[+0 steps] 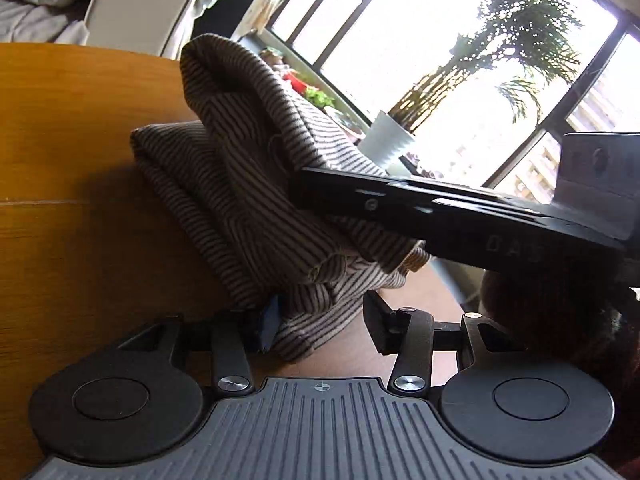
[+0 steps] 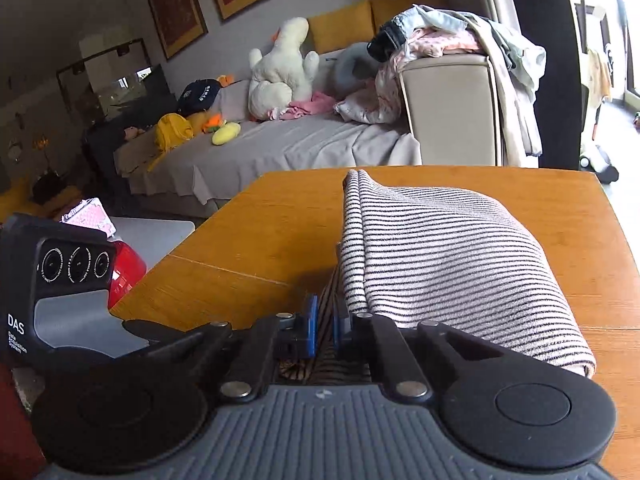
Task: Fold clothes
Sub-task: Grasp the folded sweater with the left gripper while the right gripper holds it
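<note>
A black-and-white striped garment lies partly folded on the wooden table. In the left wrist view my left gripper stands open, with a hem of the garment lying between its spread fingers. The right gripper's body crosses in front of the cloth. In the right wrist view my right gripper is shut on an edge of the striped garment, pinched between the blue pads. The rest of the cloth drapes to the right over the table.
A beige chair piled with clothes stands at the table's far edge. A sofa with plush toys lies beyond. The left gripper's body sits off the table's left edge. Windows and a potted plant show in the left wrist view.
</note>
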The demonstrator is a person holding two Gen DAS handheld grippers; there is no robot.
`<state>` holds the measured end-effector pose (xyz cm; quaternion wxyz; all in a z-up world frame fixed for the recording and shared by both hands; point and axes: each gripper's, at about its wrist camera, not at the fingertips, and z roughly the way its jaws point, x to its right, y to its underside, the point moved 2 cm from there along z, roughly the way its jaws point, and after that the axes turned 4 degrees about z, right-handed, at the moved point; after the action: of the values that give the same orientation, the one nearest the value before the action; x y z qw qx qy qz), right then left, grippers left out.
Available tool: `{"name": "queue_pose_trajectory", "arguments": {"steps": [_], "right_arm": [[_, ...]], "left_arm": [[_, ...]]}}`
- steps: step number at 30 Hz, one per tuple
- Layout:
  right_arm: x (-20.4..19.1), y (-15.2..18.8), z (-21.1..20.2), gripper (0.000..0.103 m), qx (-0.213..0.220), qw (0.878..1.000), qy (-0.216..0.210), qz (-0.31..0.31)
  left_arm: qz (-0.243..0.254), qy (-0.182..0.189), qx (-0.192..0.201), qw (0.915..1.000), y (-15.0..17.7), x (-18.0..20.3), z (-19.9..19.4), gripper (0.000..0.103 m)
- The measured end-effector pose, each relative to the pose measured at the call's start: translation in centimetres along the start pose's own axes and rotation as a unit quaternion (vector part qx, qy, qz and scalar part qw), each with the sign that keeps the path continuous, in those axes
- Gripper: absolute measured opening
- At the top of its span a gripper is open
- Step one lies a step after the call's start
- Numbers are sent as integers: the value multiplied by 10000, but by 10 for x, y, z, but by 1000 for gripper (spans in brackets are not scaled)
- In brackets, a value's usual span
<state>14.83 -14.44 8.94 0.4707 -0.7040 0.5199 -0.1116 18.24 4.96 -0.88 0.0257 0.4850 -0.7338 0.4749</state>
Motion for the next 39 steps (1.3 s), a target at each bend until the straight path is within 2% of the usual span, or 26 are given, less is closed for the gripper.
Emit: {"name": "queue_pose_trajectory", "arguments": {"steps": [1,2,4,5,6,9,12,15,17,18,20,22,24,27,28,35,39], "right_arm": [[-3,-1,-6,10,91,9999,-30,-57],[-7,-3,-14,16,239,9995,-16,-192],[-16,-6,-29,44,547,9972,63,-506],[-20,-7,-36,66,717,9939,253,-794],[-23,-5,-41,72,834,9901,414,-1050],[-29,1,-54,72,998,9775,873,-1640],[-34,18,-60,71,959,9648,1137,-2170],[-40,38,-51,72,708,9602,1072,-2480],[-42,46,-35,72,570,9566,1112,-2634],[-40,46,-29,64,511,9591,1090,-2563],[-25,33,-24,35,451,9740,944,-2008],[-12,15,-33,21,576,9873,599,-1356],[-7,-2,-45,11,773,9916,366,-970],[-7,-23,-54,11,864,9950,-204,-446],[-8,-27,-51,11,803,9956,-289,-398],[-9,-11,-7,12,-73,9990,-332,-304],[-11,4,8,13,-316,9977,-147,-589]], "left_arm": [[20,-13,-7,10000,0,0,-1,50],[30,-16,-13,10000,0,0,-1,50],[22,-8,-21,10000,-1,0,-1,50],[27,-11,-21,10000,-1,0,-1,50],[38,-17,-20,10000,-1,1,-1,50],[54,-69,-8,10000,-1,1,-4,50],[23,-137,111,9998,-4,-4,-17,52],[-287,-170,420,9986,-9,-19,-39,51],[-408,-144,486,9979,-14,-23,-40,51],[-450,-126,499,9977,-16,-24,-39,51],[-534,-91,525,9972,-21,-27,-37,50],[-501,-64,455,9977,-21,-24,-30,47],[-445,-36,383,9983,-18,-21,-25,46],[-289,19,358,9989,-16,-13,-17,38],[-202,-2,350,9992,-16,-8,-14,38],[363,-241,318,9985,-8,12,-1,42],[612,-401,274,9969,-1,17,-2,48]]}}
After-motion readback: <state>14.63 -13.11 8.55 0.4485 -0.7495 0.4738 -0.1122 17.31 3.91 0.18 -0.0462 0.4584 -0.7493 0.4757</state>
